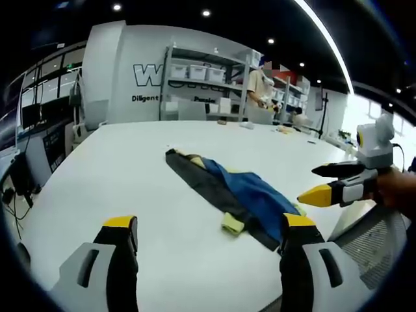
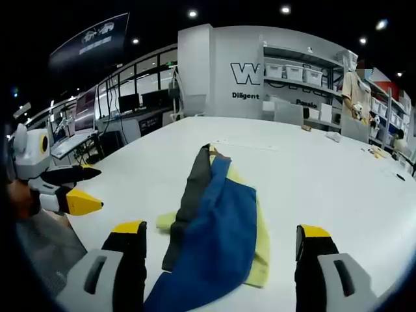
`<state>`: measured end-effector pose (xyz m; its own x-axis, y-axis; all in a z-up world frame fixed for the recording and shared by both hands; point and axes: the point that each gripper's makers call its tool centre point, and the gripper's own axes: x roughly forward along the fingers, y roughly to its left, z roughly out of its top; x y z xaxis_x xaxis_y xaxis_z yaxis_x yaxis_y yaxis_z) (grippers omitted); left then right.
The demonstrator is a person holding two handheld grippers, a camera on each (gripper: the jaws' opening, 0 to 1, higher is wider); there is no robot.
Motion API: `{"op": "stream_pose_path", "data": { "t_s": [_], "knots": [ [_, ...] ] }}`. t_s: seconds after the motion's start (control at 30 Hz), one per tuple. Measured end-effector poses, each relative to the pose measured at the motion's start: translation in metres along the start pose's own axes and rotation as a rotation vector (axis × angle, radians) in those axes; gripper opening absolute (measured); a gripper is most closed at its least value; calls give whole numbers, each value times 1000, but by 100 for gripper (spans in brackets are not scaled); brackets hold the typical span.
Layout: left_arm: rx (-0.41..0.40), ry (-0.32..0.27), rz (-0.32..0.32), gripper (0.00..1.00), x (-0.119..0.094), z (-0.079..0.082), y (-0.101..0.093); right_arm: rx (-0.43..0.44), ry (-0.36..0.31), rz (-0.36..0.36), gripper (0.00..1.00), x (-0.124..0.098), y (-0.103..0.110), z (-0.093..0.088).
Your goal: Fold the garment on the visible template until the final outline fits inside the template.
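The blue, dark grey and pale yellow fabric garment (image 2: 218, 224) lies flat on the broad white worktop (image 2: 325, 169), folded into a long narrow strip, probably so a crosswise fold can shorten it next. No template outline can be made out under it. Its near end sits between and just ahead of the jaws of the right hand-held gripper (image 2: 221, 250), which stand spread apart with nothing in them. From the left hand-held gripper (image 1: 208, 237), also released with jaws wide, the strip (image 1: 234, 195) runs ahead and toward its right jaw, apart from both. Each hand-held gripper appears at the edge of the other's view, beside the cloth. Behind stand white storage shelves (image 2: 302, 78) and a person (image 1: 260, 88)
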<state>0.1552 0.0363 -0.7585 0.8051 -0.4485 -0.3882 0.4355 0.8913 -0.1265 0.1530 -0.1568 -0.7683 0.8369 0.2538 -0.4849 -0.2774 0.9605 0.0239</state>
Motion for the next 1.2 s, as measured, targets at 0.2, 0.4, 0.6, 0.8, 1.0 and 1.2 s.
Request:
{"op": "stream_pose_path", "data": {
  "t_s": [0.2,0.4,0.6,0.8,1.0,1.2],
  "knots": [
    [0,3,0,85,0,0,0,-1,1,1,98,0,0,0],
    [3,4,-5,83,0,0,-1,-1,1,5,97,0,1,0],
    [5,7,-5,83,1,0,0,-5,6,7,98,0,2,0],
    [9,13,-9,82,2,-1,-1,-4,6,7,97,1,2,0],
    [10,19,-13,82,4,-2,-1,-5,12,7,97,1,2,-1],
    [13,17,-15,82,9,2,-1,-17,29,15,97,5,3,-3]
  ]
}}
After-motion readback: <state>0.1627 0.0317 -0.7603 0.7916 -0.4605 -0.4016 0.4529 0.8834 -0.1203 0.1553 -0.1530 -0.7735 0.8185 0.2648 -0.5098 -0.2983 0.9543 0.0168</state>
